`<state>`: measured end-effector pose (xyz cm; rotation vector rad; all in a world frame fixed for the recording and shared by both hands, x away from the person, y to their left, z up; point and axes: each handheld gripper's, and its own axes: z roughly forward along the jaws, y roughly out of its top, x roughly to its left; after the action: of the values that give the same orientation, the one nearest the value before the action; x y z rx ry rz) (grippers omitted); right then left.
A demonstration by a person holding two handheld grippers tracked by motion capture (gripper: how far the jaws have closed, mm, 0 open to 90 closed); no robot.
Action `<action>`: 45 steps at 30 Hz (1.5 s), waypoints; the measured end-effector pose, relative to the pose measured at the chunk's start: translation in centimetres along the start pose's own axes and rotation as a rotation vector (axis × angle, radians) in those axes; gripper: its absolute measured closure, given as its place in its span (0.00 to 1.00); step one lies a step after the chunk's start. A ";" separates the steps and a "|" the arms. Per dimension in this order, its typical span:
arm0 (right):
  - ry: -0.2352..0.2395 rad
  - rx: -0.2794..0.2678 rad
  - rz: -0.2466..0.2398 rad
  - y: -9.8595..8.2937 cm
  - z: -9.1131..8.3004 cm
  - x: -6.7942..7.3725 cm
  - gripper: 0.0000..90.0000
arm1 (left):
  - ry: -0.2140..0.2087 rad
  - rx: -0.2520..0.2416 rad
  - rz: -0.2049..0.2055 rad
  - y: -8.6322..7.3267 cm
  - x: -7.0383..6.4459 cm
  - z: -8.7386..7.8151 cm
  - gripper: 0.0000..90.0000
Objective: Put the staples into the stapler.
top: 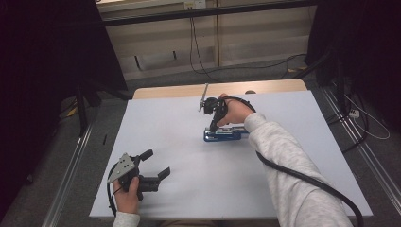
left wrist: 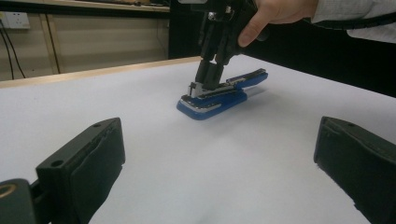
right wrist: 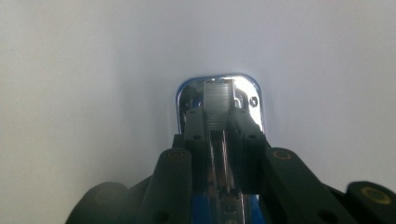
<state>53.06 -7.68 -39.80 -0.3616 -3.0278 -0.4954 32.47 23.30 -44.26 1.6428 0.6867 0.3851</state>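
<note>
My right gripper stands nose-down over the blue stapler, which lies flat on the white table well ahead of my left gripper. In the right gripper view my two fingers are closed in on the metal front of the stapler's upper part, one on each side of the grey staple strip that shows between them; the chrome nose of the base sits just beyond their tips. I judge this as the gripping step: I am pinching the stapler's magazine at its front end, either to lift the top open or to seat the staples, and I cannot tell which from here.

My left gripper rests low near my edge of the table, fingers spread wide with nothing between them, aimed at the stapler but well apart from it.

Next I would need a steady hold with the right, and probably the left brought forward to pin the blue base down so it does not tip or slide.
</note>
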 end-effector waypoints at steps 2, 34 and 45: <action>-0.001 -0.002 -0.006 0.0 0.0 0.0 0.87 | 0.000 -0.001 0.000 0.0 0.0 0.0 0.02; -0.016 0.001 0.003 0.0 0.0 -0.1 0.85 | -0.008 0.008 0.007 0.0 0.1 0.0 0.02; -0.030 -0.050 0.014 -0.7 -0.8 0.0 0.72 | -0.012 0.011 0.014 0.0 0.1 0.0 0.02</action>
<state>52.95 -8.53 -39.30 -0.3970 -3.0443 -0.5708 32.60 23.35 -44.26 1.6597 0.6698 0.3824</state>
